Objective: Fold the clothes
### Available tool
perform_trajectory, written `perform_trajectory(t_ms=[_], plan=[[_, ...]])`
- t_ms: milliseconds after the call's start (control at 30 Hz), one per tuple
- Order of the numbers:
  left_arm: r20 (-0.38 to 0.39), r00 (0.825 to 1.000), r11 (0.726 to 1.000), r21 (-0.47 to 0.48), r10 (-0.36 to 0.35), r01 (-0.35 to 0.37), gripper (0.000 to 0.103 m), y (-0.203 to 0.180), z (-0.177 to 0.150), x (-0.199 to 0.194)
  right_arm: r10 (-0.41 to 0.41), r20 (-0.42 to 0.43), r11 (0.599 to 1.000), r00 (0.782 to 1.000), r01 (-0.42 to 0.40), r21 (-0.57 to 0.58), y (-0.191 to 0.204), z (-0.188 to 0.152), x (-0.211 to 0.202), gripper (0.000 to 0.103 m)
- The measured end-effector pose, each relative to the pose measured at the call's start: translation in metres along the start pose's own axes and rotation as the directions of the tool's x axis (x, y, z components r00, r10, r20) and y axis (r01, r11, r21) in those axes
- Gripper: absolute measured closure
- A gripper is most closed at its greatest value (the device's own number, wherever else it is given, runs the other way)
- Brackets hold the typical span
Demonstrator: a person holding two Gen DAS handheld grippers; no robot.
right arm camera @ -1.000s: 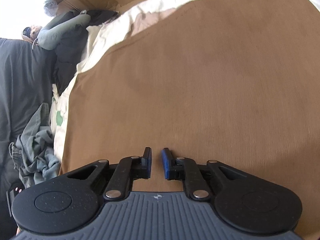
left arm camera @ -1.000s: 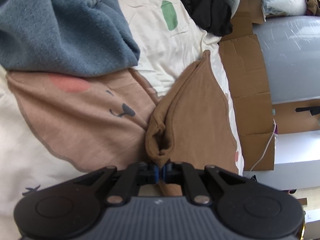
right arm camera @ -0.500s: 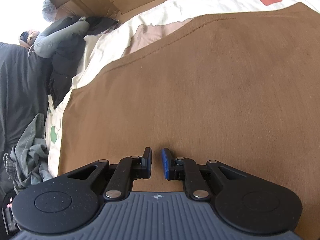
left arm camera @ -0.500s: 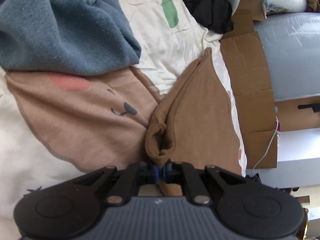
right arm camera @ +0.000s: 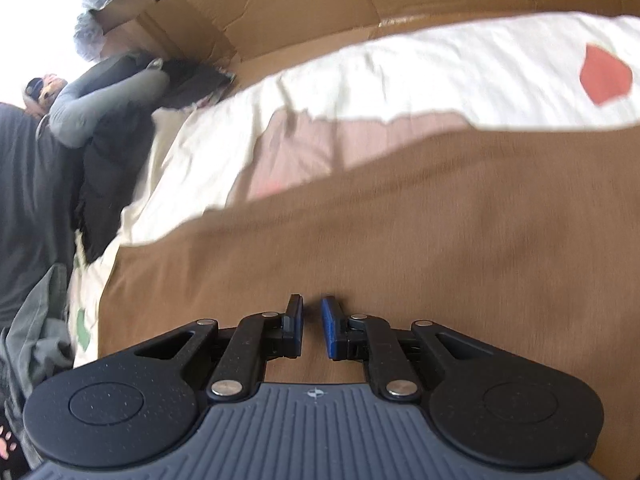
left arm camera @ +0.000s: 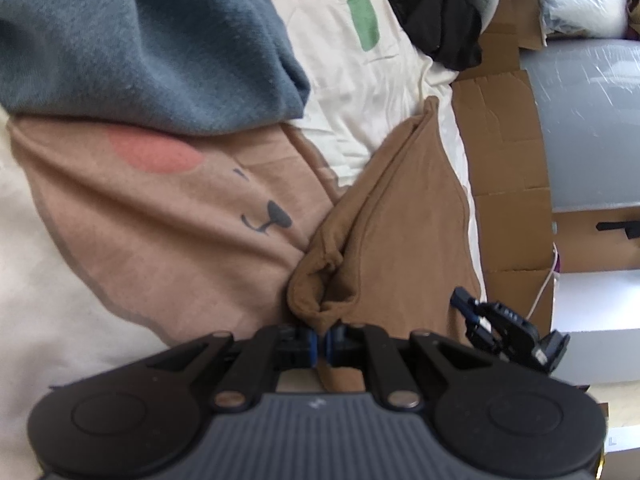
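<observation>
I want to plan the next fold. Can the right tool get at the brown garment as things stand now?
Probably yes. The right tool hovers just over the flat brown garment with its jaws slightly apart and nothing between them; nothing lies in its way.

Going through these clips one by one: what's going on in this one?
A person with a gripper in each hand is folding a brown garment on a bed with a cream cartoon-print sheet. The left gripper is shut on a bunched edge of the garment. The right gripper hangs over the flat brown cloth with a small gap between its jaws and nothing in them. A blue fleece and a black garment lie further back, unfolded.
</observation>
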State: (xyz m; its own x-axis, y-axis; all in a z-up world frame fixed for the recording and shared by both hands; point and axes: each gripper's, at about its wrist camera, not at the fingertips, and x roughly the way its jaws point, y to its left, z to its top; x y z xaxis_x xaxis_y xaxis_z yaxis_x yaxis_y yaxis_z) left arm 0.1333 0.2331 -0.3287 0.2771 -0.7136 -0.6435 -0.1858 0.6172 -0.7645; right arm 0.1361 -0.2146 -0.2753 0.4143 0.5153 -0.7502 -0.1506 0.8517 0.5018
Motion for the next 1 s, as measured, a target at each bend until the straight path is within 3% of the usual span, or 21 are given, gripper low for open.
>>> perform_trajectory(t_ms=[200,333,600,700,733,767,1000], plan=[[0.006,1.0,1.0,-0.002,-0.006,0.006,0.098,0.0,0.0,0.001,-0.045,0.048,0.999,0.998,0.045,0.0,-0.004,0.03,0.014,0.086],[0.023,1.0,1.0,-0.003,-0.003,0.003,0.099,-0.002,-0.004,0.0,-0.062,0.047,0.996,0.997,0.065,-0.061,0.001,0.044,0.02,0.086],[0.04,0.999,1.0,-0.002,-0.003,0.003,0.099,-0.009,-0.005,-0.006,-0.076,0.081,0.996,0.994,0.079,-0.029,0.003,0.045,-0.013,0.086],[0.048,0.999,1.0,0.018,-0.003,0.003,0.099,-0.015,-0.006,-0.009,-0.077,0.067,0.991,0.995,0.083,-0.1,0.013,0.03,-0.031,0.072],[0.05,0.999,1.0,0.026,-0.005,0.004,0.099,-0.017,-0.006,-0.011,-0.064,0.066,0.99,0.996,0.072,-0.122,0.017,0.024,-0.038,0.06],[0.053,0.999,0.999,0.035,-0.007,0.005,0.099,-0.02,-0.006,-0.012,-0.053,0.065,0.988,0.997,0.061,-0.144,0.022,0.018,-0.044,0.054],[0.08,0.996,0.996,0.077,-0.038,0.032,0.099,-0.04,-0.006,-0.022,-0.008,0.05,0.965,0.999,0.021,-0.263,0.051,-0.018,-0.07,0.046]])
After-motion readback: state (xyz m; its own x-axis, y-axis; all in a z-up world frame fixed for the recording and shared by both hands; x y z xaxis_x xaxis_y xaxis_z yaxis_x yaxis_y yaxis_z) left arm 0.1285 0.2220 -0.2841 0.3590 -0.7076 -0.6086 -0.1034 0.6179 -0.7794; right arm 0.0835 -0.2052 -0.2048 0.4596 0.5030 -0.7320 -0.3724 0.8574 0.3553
